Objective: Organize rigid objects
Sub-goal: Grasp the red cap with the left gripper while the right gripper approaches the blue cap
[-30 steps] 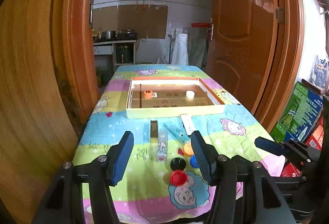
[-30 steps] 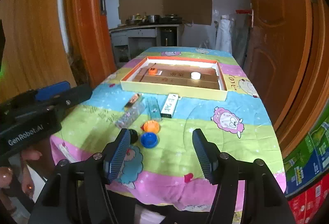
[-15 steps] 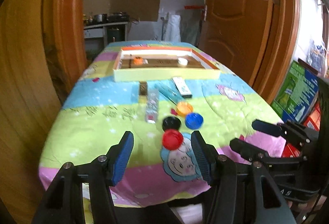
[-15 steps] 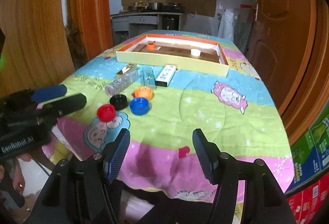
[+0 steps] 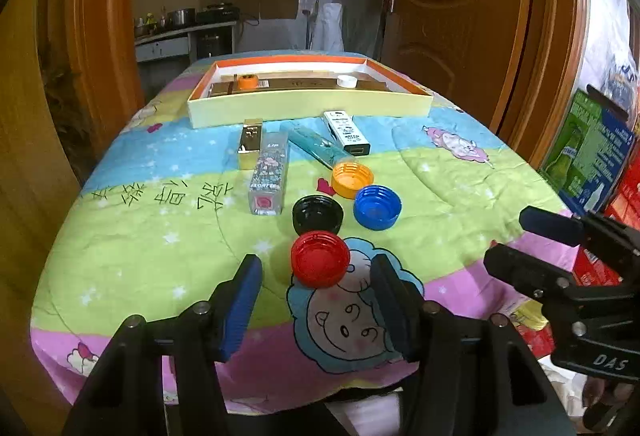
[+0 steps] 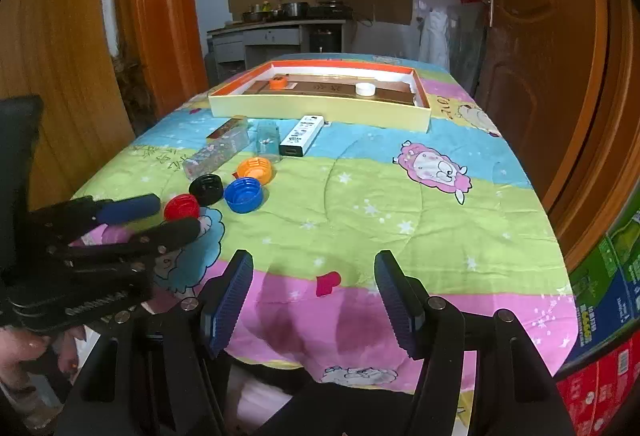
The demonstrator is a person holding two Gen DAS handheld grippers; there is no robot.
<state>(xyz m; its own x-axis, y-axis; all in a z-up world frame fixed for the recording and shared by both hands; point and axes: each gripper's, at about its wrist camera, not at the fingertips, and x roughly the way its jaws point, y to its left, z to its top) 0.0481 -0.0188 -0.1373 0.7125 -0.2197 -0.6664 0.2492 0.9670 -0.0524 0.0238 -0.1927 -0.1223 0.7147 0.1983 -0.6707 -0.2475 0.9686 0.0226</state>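
A red cap [image 5: 320,263], a black cap [image 5: 317,214], a blue cap [image 5: 377,207] and an orange cap [image 5: 352,178] lie on the quilted table. Behind them lie a clear patterned box [image 5: 269,172], a gold box [image 5: 251,142], a teal box [image 5: 316,147] and a white box [image 5: 346,132]. A shallow yellow tray [image 5: 308,109] at the back holds an orange cap [image 5: 247,80] and a white cap [image 5: 346,81]. My left gripper [image 5: 316,280] is open, its jaws either side of the red cap, just short of it. My right gripper [image 6: 314,276] is open and empty over the pink front edge.
The table [image 6: 400,196] stands in a doorway between wooden door panels [image 5: 460,8]. Green and red cartons [image 5: 592,156] stand on the floor at the right. The left gripper also shows in the right wrist view [image 6: 132,220], beside the red cap [image 6: 182,207].
Both grippers have moved down and forward toward the table. The left gripper has closed in on the red cap. Both stay open.
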